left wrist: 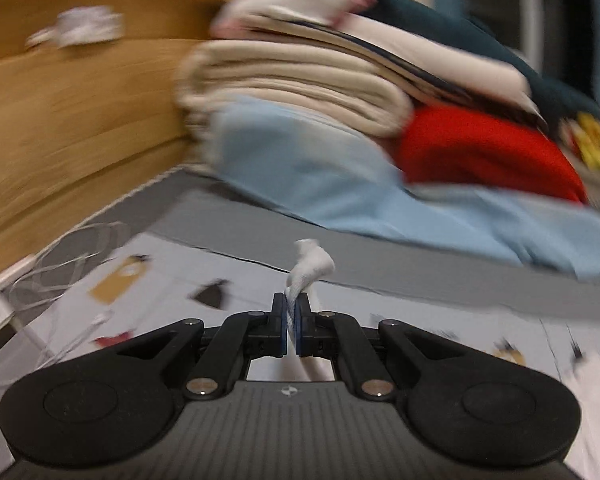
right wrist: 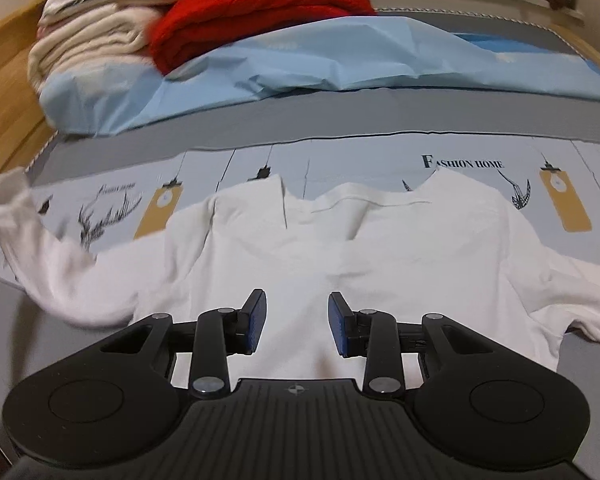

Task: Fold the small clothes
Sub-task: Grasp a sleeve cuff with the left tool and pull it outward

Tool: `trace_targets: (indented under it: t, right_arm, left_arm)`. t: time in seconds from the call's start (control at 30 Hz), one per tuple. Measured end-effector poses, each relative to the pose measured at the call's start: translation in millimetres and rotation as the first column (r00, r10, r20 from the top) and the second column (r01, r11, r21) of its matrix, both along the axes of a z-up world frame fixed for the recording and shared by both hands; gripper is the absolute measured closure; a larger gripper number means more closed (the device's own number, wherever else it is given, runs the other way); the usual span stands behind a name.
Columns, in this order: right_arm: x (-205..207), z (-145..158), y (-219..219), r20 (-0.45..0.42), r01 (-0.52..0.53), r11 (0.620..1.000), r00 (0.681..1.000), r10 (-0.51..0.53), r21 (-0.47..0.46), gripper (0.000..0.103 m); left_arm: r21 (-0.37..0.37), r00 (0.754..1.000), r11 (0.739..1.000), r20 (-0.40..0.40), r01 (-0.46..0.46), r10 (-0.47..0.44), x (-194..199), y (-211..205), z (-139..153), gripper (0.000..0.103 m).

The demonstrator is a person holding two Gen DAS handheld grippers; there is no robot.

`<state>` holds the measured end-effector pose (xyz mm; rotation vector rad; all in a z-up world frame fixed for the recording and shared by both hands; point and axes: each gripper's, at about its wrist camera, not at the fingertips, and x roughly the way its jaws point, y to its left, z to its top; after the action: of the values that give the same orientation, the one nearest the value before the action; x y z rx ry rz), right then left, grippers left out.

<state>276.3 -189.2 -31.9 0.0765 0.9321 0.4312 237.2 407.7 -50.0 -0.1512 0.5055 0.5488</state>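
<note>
A white long-sleeved top (right wrist: 340, 248) lies spread flat on the printed bed sheet (right wrist: 460, 152), collar away from me. My left gripper (left wrist: 291, 312) is shut on the cuff of its left sleeve (left wrist: 310, 266) and holds it lifted; that raised sleeve (right wrist: 32, 236) shows at the left edge of the right wrist view. My right gripper (right wrist: 296, 320) is open and empty, low over the middle of the top's body, one finger on each side of the centre line.
A pile of folded bedding, cream (left wrist: 292, 84), red (right wrist: 252, 12) and light blue (right wrist: 340, 56), lies at the far side of the bed. A wooden bed frame (left wrist: 60, 120) runs along the left. A coiled white cable (left wrist: 60, 272) lies near the left edge.
</note>
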Motion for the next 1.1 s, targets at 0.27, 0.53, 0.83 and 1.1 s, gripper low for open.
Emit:
trace_targets:
  t: [0.27, 0.53, 0.83, 1.1]
  right_arm:
    - [1, -7, -4, -0.013, 0.02, 1.0, 1.0, -0.02, -0.002, 0.067]
    - [9, -17, -17, -0.066, 0.101, 0.995, 0.993, -0.102, -0.017, 0.067]
    - [14, -12, -78, -0.054, 0.244, 0.97, 0.968, -0.243, 0.003, 0.067]
    - [13, -10, -179, -0.033, 0.428, 0.904, 0.904, -0.427, 0.022, 0.067]
  left_arm:
    - [-0.072, 0.984, 0.982, 0.03, -0.176, 0.178, -42, 68, -8, 0.098]
    - [-0.033, 0.968, 0.974, -0.118, -0.226, 0.22, -17, 7, -5, 0.075]
    - [-0.173, 0.832, 0.876, -0.274, 0.451, -0.482, 45, -159, -75, 0.057]
    - [-0.043, 0.82, 0.962, -0.515, 0.269, -0.252, 61, -170, -82, 0.09]
